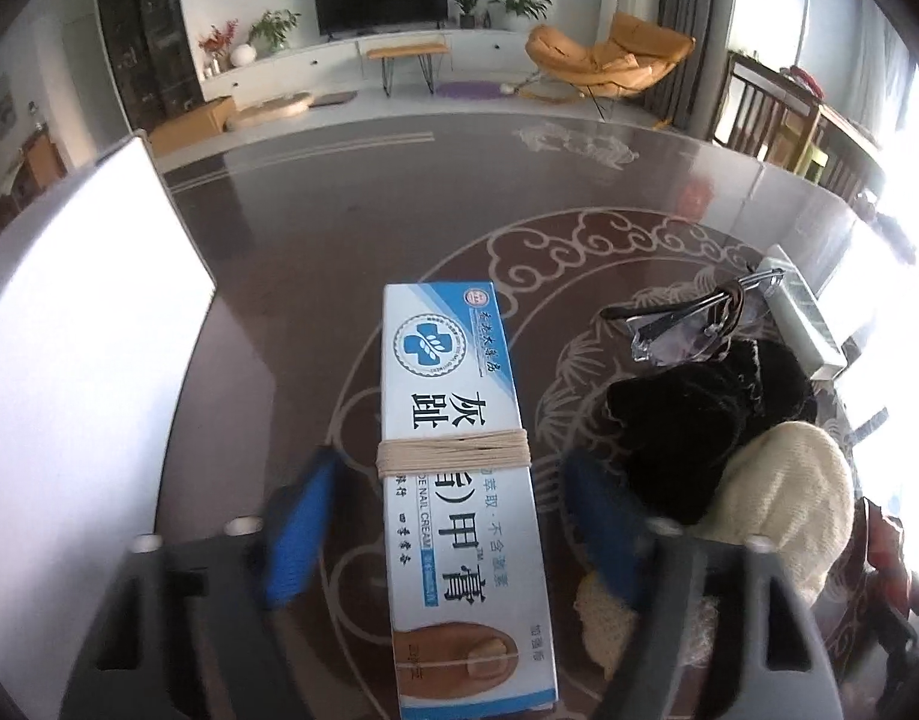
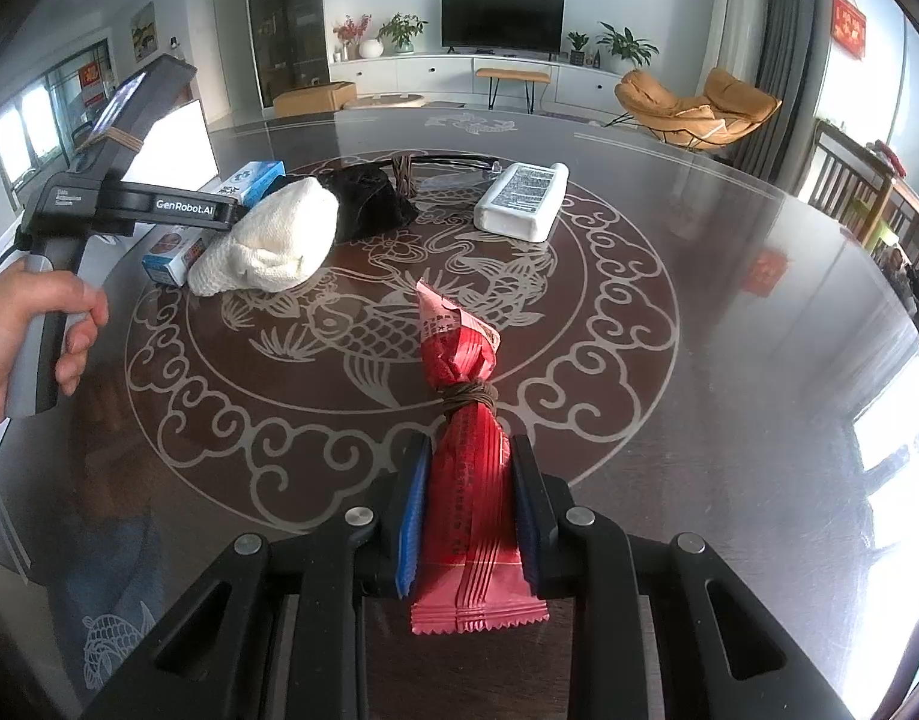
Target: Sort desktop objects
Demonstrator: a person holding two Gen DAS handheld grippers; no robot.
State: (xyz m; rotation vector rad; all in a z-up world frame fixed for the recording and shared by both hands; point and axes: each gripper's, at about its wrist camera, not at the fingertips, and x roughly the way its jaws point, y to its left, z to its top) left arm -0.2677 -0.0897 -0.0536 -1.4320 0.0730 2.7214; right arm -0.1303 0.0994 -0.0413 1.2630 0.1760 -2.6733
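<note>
red snack packet [image 2: 468,480] is sitting pinched in the right gripper [image 2: 471,510] while the left gripper [image 1: 453,516], fingers apart, is straddling the blue-and-white box [image 1: 459,450], likely needing to squeeze next.

Both views are lit by daylight entering from the right side, where the windows [image 2: 897,438] are blown out to white with no detail. The glossy bench [image 2: 729,300] returns broad pale glare along its right half and mirrors the room at its far edge. In the left wrist view a white panel [image 1: 93,324] at the left is overexposed, and the blue pads [image 1: 297,534] of the left tongs [image 1: 453,528] are smeared by motion blur, while the nail cream box [image 1: 459,450] between them reads sharply. The right wrist view is sharp throughout. Fisheye distortion bends straight lines near every edge, and dark vignetting fills the corners. Shadows are soft and faint.
</note>
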